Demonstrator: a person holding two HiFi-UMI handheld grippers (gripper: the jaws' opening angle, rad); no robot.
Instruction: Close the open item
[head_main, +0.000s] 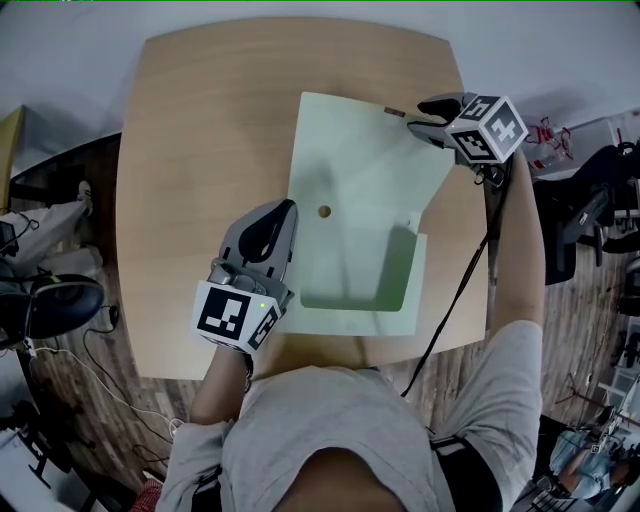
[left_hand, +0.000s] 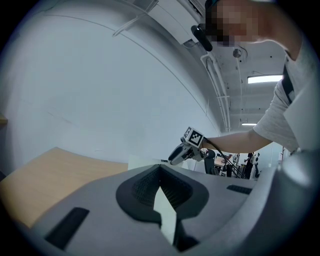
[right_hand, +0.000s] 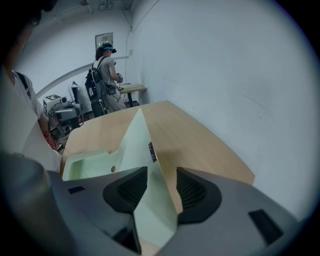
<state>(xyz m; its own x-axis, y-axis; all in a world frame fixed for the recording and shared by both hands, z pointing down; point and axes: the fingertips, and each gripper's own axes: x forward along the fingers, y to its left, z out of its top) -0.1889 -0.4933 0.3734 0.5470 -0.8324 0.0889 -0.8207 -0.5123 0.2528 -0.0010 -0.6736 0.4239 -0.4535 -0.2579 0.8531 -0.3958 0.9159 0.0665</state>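
Head view, table (head_main: 200, 120): light wood, with rounded corners.
Head view, folder (head_main: 350, 200): pale green, lying open near the middle of the table, with a pocket (head_main: 365, 275) at the near end and a round stud (head_main: 324, 212) on the inner face.
Head view, left gripper (head_main: 290, 212): at the folder's left edge, level with the stud.
Head view, right gripper (head_main: 412, 122): at the far right corner of the flap (head_main: 380, 150); a black cable (head_main: 455, 300) runs from it back toward the person.

Left gripper view, left gripper (left_hand: 161, 187): jaws closed tight on a thin pale edge of the folder (left_hand: 167, 217), which sticks out between the pads.
Left gripper view, right gripper (left_hand: 175, 157): across the table at the folder's far corner, held by an outstretched arm.

Right gripper view, right gripper (right_hand: 160, 192): jaws wide apart; the flap's corner stands between them, close against the left pad, with a clear gap to the right pad, so nothing is clamped.
Right gripper view, flap (right_hand: 137, 145): raised on edge off the table, with a small dark label (right_hand: 152, 151) on its rim.
Right gripper view, rest of folder: the pocket (right_hand: 85, 167) and the stud (right_hand: 113, 169) lie flat to the left of the flap.
Right gripper view, background: a person with a backpack (right_hand: 105, 75) stands by a far wall.
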